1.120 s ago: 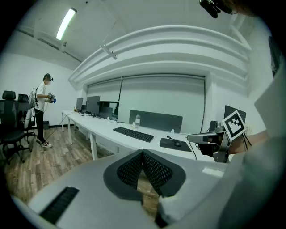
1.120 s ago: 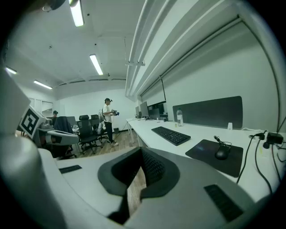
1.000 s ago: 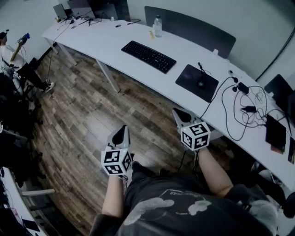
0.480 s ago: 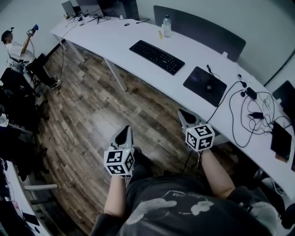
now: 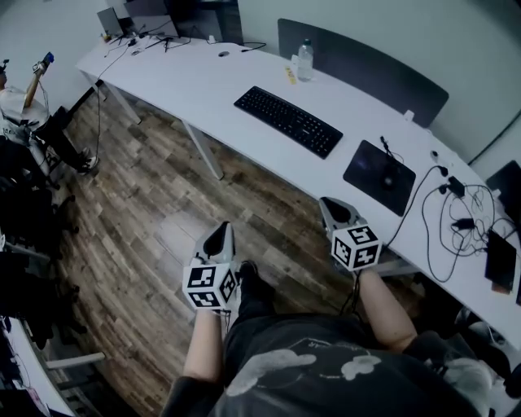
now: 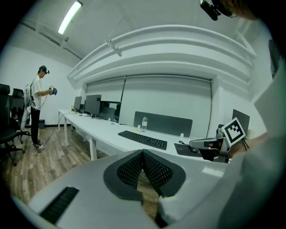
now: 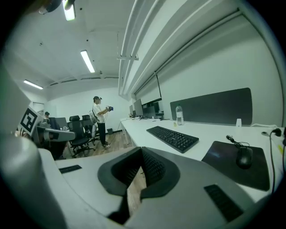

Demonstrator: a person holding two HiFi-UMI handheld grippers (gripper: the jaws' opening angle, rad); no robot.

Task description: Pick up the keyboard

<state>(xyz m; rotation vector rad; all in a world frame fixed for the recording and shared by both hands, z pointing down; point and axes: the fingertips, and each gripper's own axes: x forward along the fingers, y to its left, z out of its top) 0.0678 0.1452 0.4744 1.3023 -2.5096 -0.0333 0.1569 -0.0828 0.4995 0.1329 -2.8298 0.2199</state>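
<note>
A black keyboard (image 5: pixel 288 120) lies on the long white desk (image 5: pixel 203 89); it also shows in the left gripper view (image 6: pixel 143 139) and the right gripper view (image 7: pixel 173 137). My left gripper (image 5: pixel 220 234) is held over the wooden floor, well short of the desk, shut and empty. My right gripper (image 5: pixel 332 205) hovers close to the desk's near edge, below and right of the keyboard, also shut with nothing in it. Both point toward the desk.
A dark mouse pad with a mouse (image 5: pixel 386 173) lies right of the keyboard, then tangled cables (image 5: pixel 456 220). A water bottle (image 5: pixel 305 61) stands behind the keyboard by a grey divider panel (image 5: pixel 366 65). Monitors (image 5: pixel 122 16) sit at the desk's far left. A person (image 6: pixel 38 105) stands at left.
Both grippers and the head have moved toward the desk; the keyboard and mouse pad now sit lower and closer in the head view. Both grippers stay shut.
</note>
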